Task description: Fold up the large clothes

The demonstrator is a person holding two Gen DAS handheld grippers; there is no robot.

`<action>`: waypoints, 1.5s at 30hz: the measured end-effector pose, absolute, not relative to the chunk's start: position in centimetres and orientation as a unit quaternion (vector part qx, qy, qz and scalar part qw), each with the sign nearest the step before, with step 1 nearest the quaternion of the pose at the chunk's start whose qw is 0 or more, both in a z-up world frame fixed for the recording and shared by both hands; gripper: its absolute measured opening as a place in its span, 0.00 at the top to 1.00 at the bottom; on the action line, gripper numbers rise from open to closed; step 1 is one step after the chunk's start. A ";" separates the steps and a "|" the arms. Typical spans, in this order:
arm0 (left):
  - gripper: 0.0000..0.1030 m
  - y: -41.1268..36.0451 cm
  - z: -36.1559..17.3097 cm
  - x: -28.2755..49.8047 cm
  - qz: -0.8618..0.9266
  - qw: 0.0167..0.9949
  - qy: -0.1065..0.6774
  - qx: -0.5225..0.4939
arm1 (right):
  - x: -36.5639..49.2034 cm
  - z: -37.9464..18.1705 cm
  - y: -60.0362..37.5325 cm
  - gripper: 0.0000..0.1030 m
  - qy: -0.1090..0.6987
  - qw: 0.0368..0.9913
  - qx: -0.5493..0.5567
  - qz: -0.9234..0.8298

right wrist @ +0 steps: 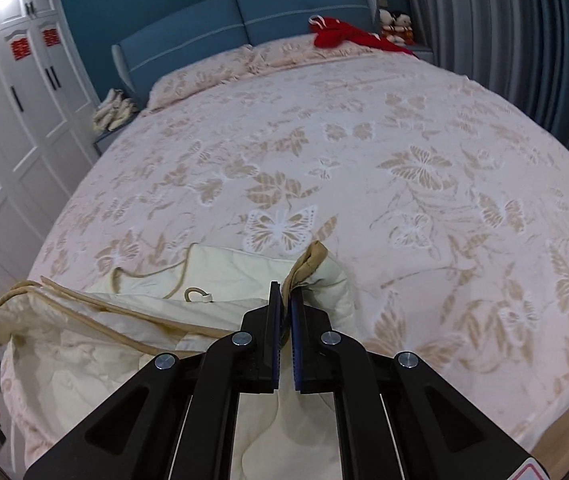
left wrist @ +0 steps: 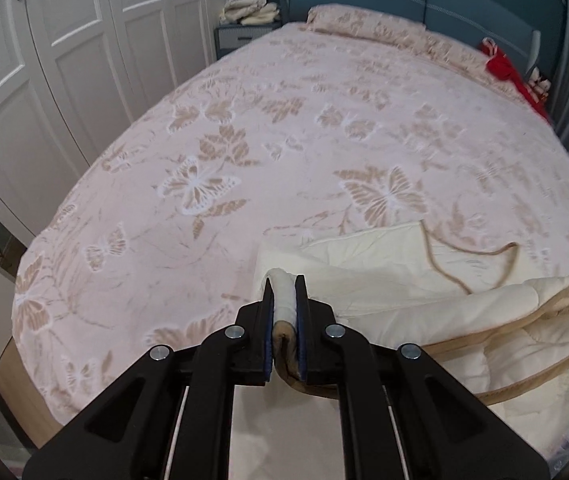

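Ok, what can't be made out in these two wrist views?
- Cream garment: its type and lower part, cut off by the bottom edge and the left tool in the left wrist view.
- Right tool: how much trim it grips, hidden between the fingers.
- Red item at the headboard: too small and blurred.

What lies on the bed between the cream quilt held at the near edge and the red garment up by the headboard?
Only bare butterfly bedspread lies between the cream quilt and the red garment; the right wrist view shows it best.
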State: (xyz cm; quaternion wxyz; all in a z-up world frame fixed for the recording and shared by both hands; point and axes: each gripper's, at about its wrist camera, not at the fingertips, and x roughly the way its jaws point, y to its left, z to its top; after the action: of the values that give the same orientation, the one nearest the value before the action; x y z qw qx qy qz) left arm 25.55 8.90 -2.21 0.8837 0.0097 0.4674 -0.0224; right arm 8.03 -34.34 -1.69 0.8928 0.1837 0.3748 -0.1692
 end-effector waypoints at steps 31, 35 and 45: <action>0.20 13.3 -3.5 25.6 -0.027 0.910 0.411 -0.041 | 7.2 -2.6 -37.9 0.36 0.287 0.905 0.256 -0.181; 0.20 13.0 -3.0 26.2 -0.060 0.898 0.430 -0.064 | 6.8 -2.7 -38.6 0.35 0.317 0.901 0.236 -0.180; 0.68 10.1 -8.9 31.2 -0.089 0.831 0.538 -0.114 | 12.7 -8.6 -37.7 0.64 0.419 0.864 0.228 -0.158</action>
State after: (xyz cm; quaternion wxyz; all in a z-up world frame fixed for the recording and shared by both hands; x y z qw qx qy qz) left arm 31.21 10.09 -8.88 0.8305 -0.1137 0.5380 -0.0887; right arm 12.65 -37.71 -8.58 0.8643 0.2284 0.4193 -0.1582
